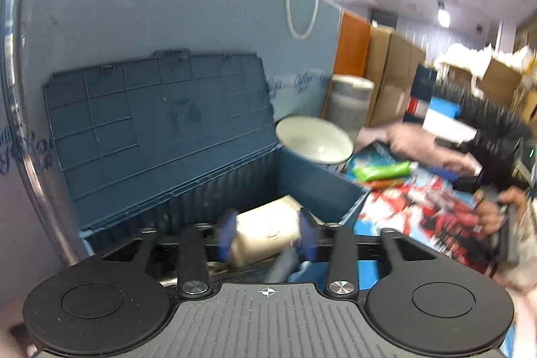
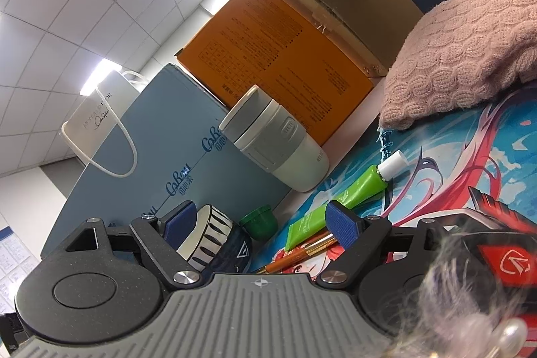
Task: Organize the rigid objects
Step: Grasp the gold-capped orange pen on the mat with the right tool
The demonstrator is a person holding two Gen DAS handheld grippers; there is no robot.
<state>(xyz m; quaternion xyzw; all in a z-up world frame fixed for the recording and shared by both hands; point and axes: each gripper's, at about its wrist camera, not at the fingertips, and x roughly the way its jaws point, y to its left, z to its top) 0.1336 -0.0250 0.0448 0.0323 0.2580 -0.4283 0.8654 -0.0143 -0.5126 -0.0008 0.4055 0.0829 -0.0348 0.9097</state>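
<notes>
In the left wrist view, our left gripper (image 1: 266, 234) has its blue fingers (image 1: 226, 237) squeezed on a cream round jar (image 1: 268, 232), one pad on each side. The jar lies tilted just over the open blue plastic storage box (image 1: 312, 187), whose ribbed blue lid (image 1: 157, 119) stands up behind it. A white round bowl (image 1: 315, 140) sits at the far right corner of the box, but we cannot tell if it rests on the rim. This view is blurry. In the right wrist view, our right gripper (image 2: 260, 225) has its fingers spread wide and holds nothing. A small white cup with dark stripes (image 2: 209, 239) is right next to its left blue pad (image 2: 179, 223); we cannot tell if they touch. Between the fingers, farther off, we see a little green cap (image 2: 258, 220), a green tube with a white cap (image 2: 349, 193) and an orange pen (image 2: 295, 254) lying on a bright picture mat (image 2: 453, 163). A grey and white lidded mug (image 2: 275, 145) stands behind the tube. A pink knitted cloth (image 2: 470, 52) lies at the far right side.
</notes>
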